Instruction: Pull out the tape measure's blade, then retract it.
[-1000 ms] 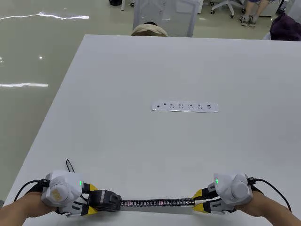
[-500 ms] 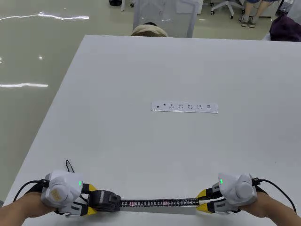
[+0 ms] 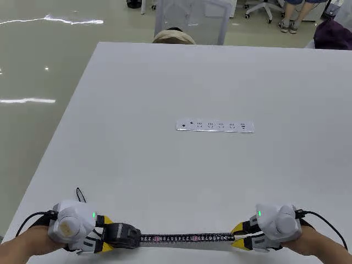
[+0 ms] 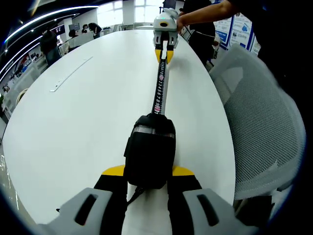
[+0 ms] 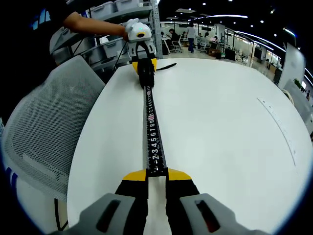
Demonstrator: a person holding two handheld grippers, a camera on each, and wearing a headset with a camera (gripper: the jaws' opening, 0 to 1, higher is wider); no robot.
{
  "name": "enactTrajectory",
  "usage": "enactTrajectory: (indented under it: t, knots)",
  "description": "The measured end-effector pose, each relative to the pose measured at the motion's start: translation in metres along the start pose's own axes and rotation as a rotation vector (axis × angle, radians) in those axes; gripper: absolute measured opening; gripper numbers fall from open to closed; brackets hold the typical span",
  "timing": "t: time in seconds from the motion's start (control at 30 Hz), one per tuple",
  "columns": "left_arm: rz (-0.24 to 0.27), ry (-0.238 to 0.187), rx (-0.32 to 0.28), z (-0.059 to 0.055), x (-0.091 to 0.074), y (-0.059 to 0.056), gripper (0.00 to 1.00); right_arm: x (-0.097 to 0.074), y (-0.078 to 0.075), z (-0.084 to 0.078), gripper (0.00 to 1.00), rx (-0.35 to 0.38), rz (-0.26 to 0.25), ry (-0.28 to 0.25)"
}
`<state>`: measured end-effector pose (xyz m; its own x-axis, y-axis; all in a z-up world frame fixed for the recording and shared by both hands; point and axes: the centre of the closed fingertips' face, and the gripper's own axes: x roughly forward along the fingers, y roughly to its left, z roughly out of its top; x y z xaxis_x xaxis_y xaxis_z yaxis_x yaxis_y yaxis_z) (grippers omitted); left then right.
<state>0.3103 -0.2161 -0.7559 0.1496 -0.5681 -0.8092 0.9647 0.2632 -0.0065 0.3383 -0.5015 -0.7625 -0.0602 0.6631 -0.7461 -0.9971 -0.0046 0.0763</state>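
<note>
A black tape measure case [image 3: 122, 235] lies at the table's near edge, and my left gripper [image 3: 105, 237] is shut on it; the case [image 4: 149, 151] sits between my yellow-tipped jaws in the left gripper view. The black blade [image 3: 187, 238] with white numbers runs right from the case to my right gripper [image 3: 238, 236], which is shut on the blade's end. In the right gripper view the blade [image 5: 152, 132] stretches away from my jaws to the left gripper [image 5: 142, 62]. The right gripper [image 4: 163, 50] holds the blade [image 4: 159, 88] at the far end of the left gripper view.
A white power strip [image 3: 215, 126] lies flat in the middle of the white table [image 3: 220, 82]. A grey mesh chair [image 4: 259, 112] stands beside the near table edge. A thin black cable [image 3: 81, 193] curls by my left gripper. People and chairs are beyond the far edge.
My right gripper has moved to the right with the blade's end, so more blade is drawn out of the case. The left gripper and case stay put.
</note>
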Motion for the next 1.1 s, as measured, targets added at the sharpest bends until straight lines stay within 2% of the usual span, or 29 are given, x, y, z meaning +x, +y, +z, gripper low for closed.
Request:
enactTrajectory:
  t: [0.47, 0.73, 1.1]
  knots:
    - [0.0, 0.001, 0.001, 0.003, 0.004, 0.001, 0.28, 0.008, 0.001, -0.008, 0.12, 0.004, -0.023, 0.04]
    - [-0.005, 0.019, 0.019, 0.003, 0.003, 0.0, 0.28, 0.013, 0.002, -0.012, 0.12, -0.01, -0.035, 0.073]
    - [-0.004, 0.029, 0.022, 0.002, 0.004, 0.001, 0.28, 0.013, 0.0, -0.015, 0.13, -0.003, -0.05, 0.084]
